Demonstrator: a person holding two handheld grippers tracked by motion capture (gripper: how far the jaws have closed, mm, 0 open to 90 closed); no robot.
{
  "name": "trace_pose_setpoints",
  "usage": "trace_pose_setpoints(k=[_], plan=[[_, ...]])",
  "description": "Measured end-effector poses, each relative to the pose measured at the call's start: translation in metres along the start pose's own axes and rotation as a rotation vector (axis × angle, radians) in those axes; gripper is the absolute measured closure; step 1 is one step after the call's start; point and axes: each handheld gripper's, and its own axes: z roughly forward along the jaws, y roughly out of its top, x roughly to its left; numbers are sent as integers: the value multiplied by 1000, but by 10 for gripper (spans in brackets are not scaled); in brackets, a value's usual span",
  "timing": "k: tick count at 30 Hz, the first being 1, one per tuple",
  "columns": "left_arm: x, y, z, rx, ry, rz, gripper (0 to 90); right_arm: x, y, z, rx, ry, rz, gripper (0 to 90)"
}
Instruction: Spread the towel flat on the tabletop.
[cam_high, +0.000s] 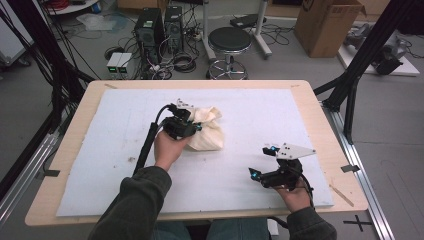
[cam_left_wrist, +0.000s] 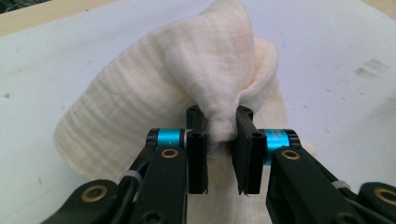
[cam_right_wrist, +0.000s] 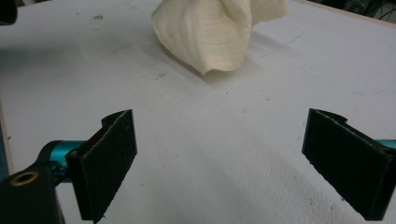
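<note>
A cream, ribbed cloth (cam_high: 209, 134) lies bunched on the white mat a little left of the table's middle. My left gripper (cam_high: 192, 127) is at the cloth's left side, shut on a gathered fold. In the left gripper view the two pads squeeze that fold of cloth (cam_left_wrist: 154, 93) between them at the left gripper (cam_left_wrist: 220, 149), and part of the fabric stands up from the mat. My right gripper (cam_high: 262, 161) rests near the front right of the mat, wide open and holding nothing. In the right gripper view the cloth (cam_right_wrist: 210, 32) lies well beyond the right gripper (cam_right_wrist: 219, 163).
The white foam mat (cam_high: 280, 115) covers most of the wooden table (cam_high: 320, 110). Past the far edge stand a black stool (cam_high: 229, 42), computer towers (cam_high: 150, 30) and a cardboard box (cam_high: 325, 25). Black frame struts (cam_high: 360, 60) rise at the right.
</note>
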Motion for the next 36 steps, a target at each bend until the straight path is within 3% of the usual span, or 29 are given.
trace_pose_setpoints(k=[6,10,13,18,22,28,31,34,36], plan=[[-13,-12,-28,4,-34,-14,767,3,1,0,-2,3,-7,93],[-25,-22,-40,8,-67,-35,766,5,1,-1,-1,3,-13,93],[-32,-29,-42,11,-63,-25,766,6,1,-1,-4,7,-18,93],[-33,-41,-25,22,-77,-44,763,7,1,0,2,11,-25,93],[-35,-46,-9,23,-68,-18,759,7,1,0,7,16,-26,93],[-30,-51,17,43,-74,-40,737,6,0,5,25,24,-28,93],[-26,-55,26,31,-81,-71,728,6,0,6,29,27,-28,93],[-25,-58,31,41,-74,-65,672,6,-1,7,34,29,-25,93],[-25,-59,30,24,-93,-46,622,6,0,8,41,38,-19,93]])
